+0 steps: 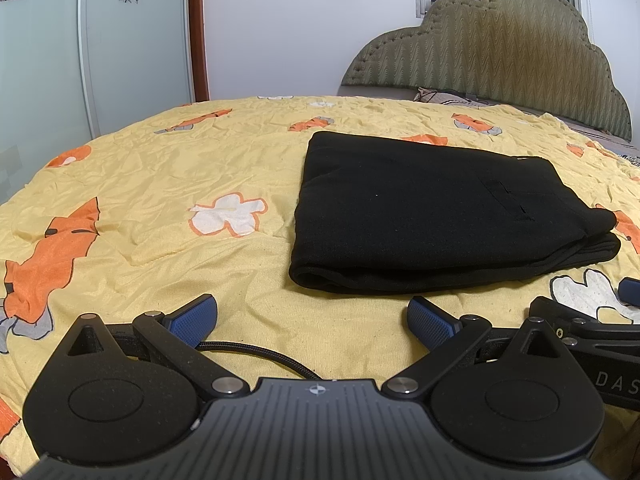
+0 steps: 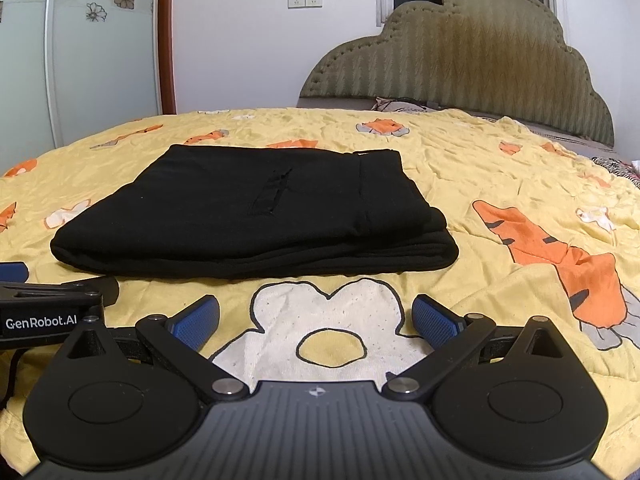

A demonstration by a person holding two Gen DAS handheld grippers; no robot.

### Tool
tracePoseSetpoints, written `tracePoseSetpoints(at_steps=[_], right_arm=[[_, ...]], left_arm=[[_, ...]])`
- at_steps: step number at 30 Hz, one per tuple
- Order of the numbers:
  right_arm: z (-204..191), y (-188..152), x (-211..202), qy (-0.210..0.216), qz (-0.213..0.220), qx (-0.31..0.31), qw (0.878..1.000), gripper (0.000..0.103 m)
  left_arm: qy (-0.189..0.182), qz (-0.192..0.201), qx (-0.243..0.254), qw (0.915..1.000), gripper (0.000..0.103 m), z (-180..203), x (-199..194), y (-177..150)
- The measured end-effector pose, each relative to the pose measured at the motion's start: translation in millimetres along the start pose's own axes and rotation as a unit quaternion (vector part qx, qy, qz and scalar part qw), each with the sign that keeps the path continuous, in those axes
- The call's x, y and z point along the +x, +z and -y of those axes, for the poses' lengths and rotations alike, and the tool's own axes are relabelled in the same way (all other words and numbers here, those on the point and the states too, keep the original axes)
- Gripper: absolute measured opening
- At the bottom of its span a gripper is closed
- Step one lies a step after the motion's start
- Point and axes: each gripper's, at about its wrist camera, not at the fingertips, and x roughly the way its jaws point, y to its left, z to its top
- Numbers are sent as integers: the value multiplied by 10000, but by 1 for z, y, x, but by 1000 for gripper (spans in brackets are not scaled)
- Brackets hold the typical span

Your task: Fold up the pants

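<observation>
The left gripper (image 1: 312,316) gaped wide, empty. Ahead, the black pants (image 1: 440,220) lay folded on the yellow bedsheet (image 1: 160,184): soft, probably light, best pinched at a stacked edge. The right gripper (image 2: 316,316) gaped empty too.

Bed (image 1: 160,208) covered by wrinkled yellow sheet (image 2: 460,168) with orange and white cartoon prints. Black pants (image 1: 432,220), folded into a compact layered rectangle, lie flat on the sheet mid-bed. Black braided cable (image 1: 256,354) rests on sheet at near edge. Padded olive headboard (image 2: 460,68) at far right end.
</observation>
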Motion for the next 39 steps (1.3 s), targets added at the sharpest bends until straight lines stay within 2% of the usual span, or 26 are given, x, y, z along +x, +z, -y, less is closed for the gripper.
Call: tracePoseSetpoints(at_steps=[13, 27, 30, 36, 39], right_arm=[[-9, -3, -2, -280, -49, 54, 9996, 103], [-10, -9, -5, -312, 143, -8, 9994, 103], [-7, -6, -4, -205, 52, -57, 9998, 103], [-1, 7, -1, -56, -402, -89, 9991, 103], [1, 12, 0, 0, -532, -86, 9985, 103]], left_arm=[[14, -8, -24, 10000, 103, 0, 0, 0], [-9, -5, -20, 10000, 103, -1, 1, 2], [-17, -3, -10, 10000, 103, -1, 1, 3], [24, -9, 40, 10000, 103, 0, 0, 3], [-7, -125, 120, 9998, 103, -1, 0, 7]])
